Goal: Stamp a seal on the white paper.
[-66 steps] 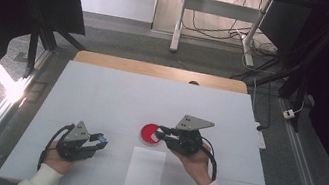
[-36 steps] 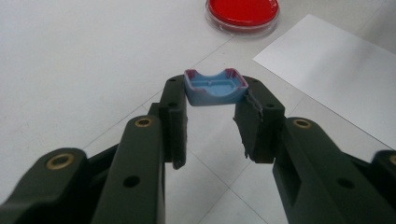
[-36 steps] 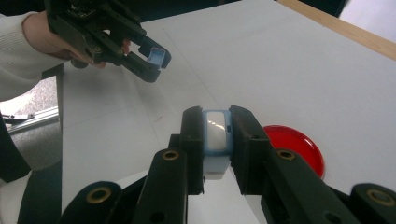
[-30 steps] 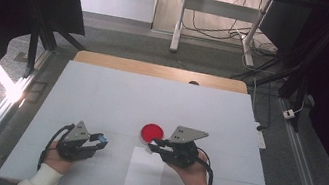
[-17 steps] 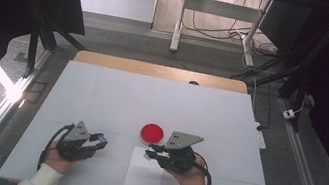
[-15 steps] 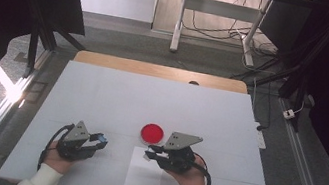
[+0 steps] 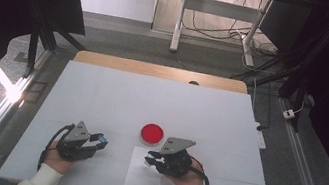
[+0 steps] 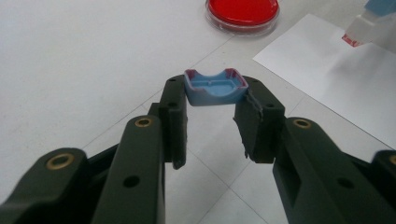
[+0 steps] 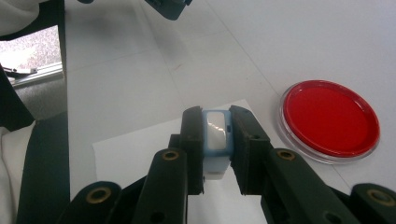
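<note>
The stamp [image 9: 215, 135], clenched in the right claw [image 7: 153, 160], should be pressed squarely onto the paper [image 7: 143, 180] while the cap [image 8: 215, 87] is kept gripped by the left claw [image 7: 97, 142].

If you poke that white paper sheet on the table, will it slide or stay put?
The thin white paper sheet lies flat and loose on the smooth white table, so it would probably slide easily. It looks very light and would likely flop if lifted by one edge.
</note>
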`<state>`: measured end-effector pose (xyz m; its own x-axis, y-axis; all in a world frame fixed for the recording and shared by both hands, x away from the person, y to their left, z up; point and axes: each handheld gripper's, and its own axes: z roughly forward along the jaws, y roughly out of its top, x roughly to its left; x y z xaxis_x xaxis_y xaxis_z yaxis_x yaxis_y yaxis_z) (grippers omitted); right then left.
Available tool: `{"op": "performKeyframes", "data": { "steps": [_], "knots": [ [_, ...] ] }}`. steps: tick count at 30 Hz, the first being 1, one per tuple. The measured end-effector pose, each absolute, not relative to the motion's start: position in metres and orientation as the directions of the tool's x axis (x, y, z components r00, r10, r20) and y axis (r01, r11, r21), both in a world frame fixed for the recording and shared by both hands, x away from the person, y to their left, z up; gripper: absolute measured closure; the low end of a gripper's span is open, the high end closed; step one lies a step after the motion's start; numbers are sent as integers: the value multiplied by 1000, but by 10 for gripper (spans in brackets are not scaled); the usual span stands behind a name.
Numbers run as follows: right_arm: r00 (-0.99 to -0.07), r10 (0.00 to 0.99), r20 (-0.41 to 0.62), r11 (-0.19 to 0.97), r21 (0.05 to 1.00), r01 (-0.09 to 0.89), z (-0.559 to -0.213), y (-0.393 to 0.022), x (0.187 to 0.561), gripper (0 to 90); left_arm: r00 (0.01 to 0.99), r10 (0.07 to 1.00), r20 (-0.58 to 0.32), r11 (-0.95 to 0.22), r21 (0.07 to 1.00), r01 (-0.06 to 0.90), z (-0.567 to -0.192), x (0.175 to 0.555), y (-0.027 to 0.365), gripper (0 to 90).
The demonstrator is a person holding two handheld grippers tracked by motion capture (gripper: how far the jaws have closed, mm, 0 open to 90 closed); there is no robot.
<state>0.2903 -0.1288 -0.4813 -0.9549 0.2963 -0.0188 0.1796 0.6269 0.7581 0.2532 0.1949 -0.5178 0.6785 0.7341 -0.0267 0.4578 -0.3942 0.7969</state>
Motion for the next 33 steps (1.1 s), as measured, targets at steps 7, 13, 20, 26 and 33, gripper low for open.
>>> {"op": "performKeyframes", "data": {
  "steps": [7,13,20,26,33],
  "knots": [
    [-954,300,-30,638,750,177,-486,-127,291,751,678,734,-26,-395,796,458,-518,253,194,644],
    [-955,294,-26,645,744,178,-491,-125,293,751,678,734,-26,-395,796,458,-518,253,194,644],
    [-956,291,-28,646,743,174,-492,-123,293,751,678,734,-25,-396,796,458,-518,253,194,644],
    [-958,284,-27,655,736,174,-494,-120,293,751,679,734,-25,-396,796,458,-518,252,194,644],
    [-959,281,-37,663,730,166,-496,-119,293,751,679,734,-26,-396,796,458,-518,252,194,644]
  ]
}}
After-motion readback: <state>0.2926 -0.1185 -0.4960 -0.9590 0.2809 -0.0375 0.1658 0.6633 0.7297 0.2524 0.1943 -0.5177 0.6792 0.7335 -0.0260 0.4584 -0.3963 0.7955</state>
